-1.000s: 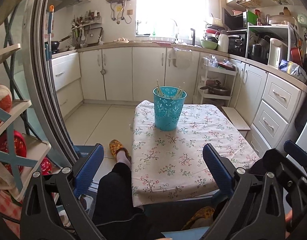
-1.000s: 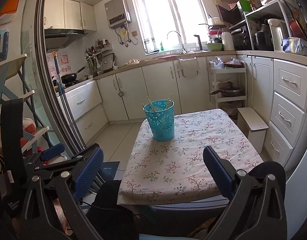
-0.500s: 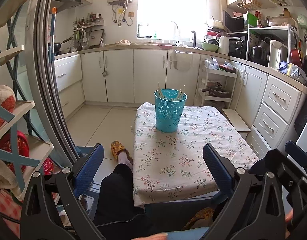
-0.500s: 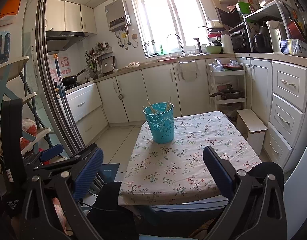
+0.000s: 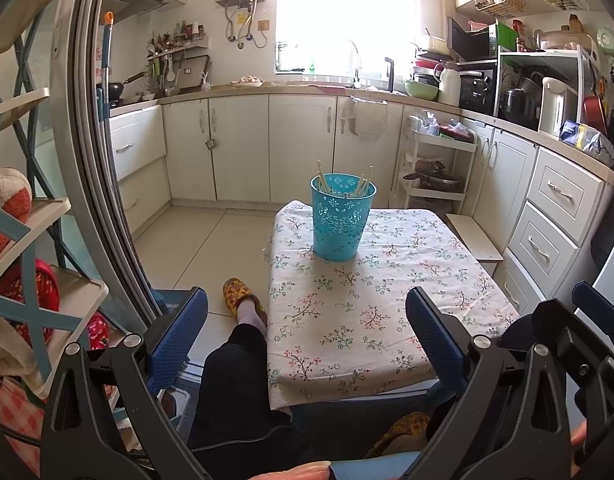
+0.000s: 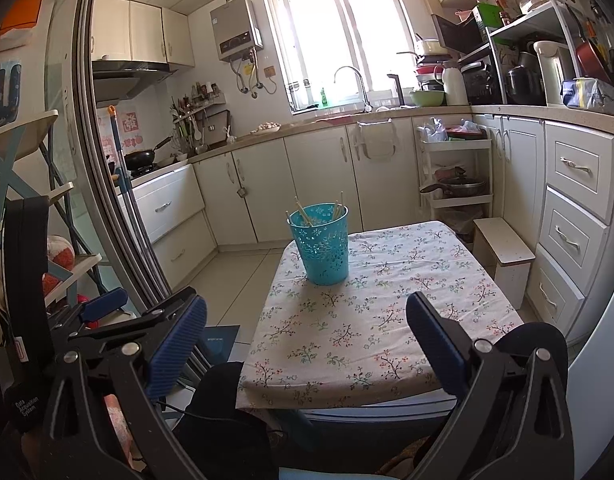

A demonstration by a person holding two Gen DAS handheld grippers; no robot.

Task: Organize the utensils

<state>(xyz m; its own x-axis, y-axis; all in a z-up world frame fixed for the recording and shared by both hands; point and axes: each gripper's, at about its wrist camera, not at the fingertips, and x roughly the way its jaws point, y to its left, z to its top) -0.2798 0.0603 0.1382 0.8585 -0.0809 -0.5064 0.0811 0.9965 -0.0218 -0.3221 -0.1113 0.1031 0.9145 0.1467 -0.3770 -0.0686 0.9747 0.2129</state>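
Jaws wide on both grippers, nothing between the blue pads; left gripper (image 5: 307,338) and right gripper (image 6: 307,336) held low at the near end of the surface (image 5: 387,312), well apart from the work. Chopsticks (image 5: 363,184) standing loosely in a teal perforated bin (image 5: 343,220), tips leaning against the rim in two small clusters, left and right. Bin upright on the floral cloth toward the far end of the surface, near its left edge. Judged handling: chopsticks light, stiff, thin, smooth and likely to slip or pivot in a flat-pad grip; best taken on the exposed upper shafts above the rim, pads across the stick, not at the very tip. Bin likely light plastic and prone to tipping or sliding on the cloth if a stick drags against the rim; steadying it at the rim with the other gripper advisable. Cloth bare between grippers and bin, ample room for approach. Left edge of surface drops to the floor close by the bin; knee (image 5: 243,360) and slippered foot (image 5: 243,298) beside that edge. Small stool (image 6: 503,242) off the right side.
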